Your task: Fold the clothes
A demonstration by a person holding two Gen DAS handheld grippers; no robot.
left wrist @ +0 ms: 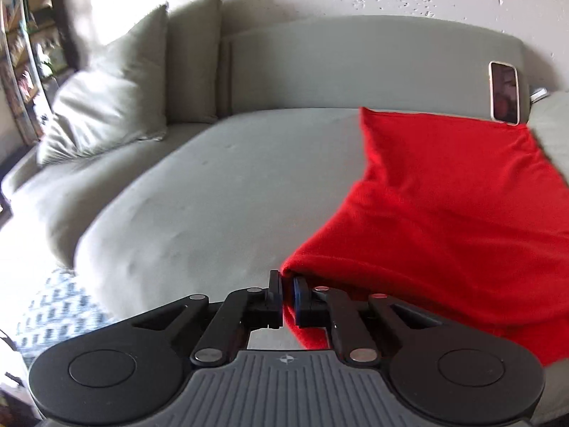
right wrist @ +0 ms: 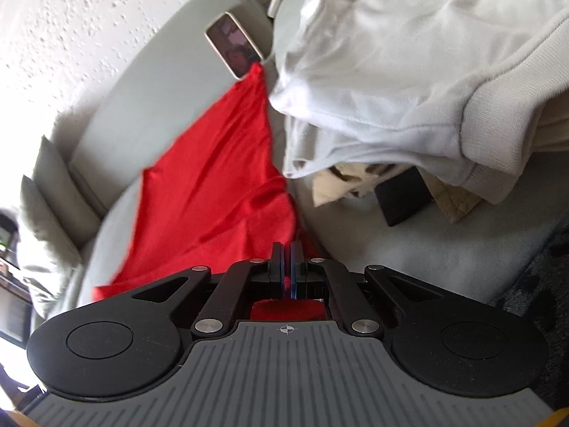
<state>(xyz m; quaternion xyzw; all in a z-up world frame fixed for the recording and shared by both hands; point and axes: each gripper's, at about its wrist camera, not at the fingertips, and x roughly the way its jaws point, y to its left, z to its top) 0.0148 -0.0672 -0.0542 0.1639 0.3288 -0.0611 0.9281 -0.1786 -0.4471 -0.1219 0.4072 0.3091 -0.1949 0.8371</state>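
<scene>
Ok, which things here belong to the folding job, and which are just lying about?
In the job:
red garment, pinched by left gripper and right gripper
pile of pale clothes, probably waiting

Lying about:
phone
cushions
black flat item
sofa

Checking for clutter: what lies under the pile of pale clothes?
Under the pale sweatshirt pile, a beige quilted cloth and a black flat object stick out onto the sofa seat. Anything deeper is covered.

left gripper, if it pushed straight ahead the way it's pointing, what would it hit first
The left gripper is already shut on the red cloth, so it would push that first. Beyond it lies bare sofa seat, then probably the backrest.
</scene>
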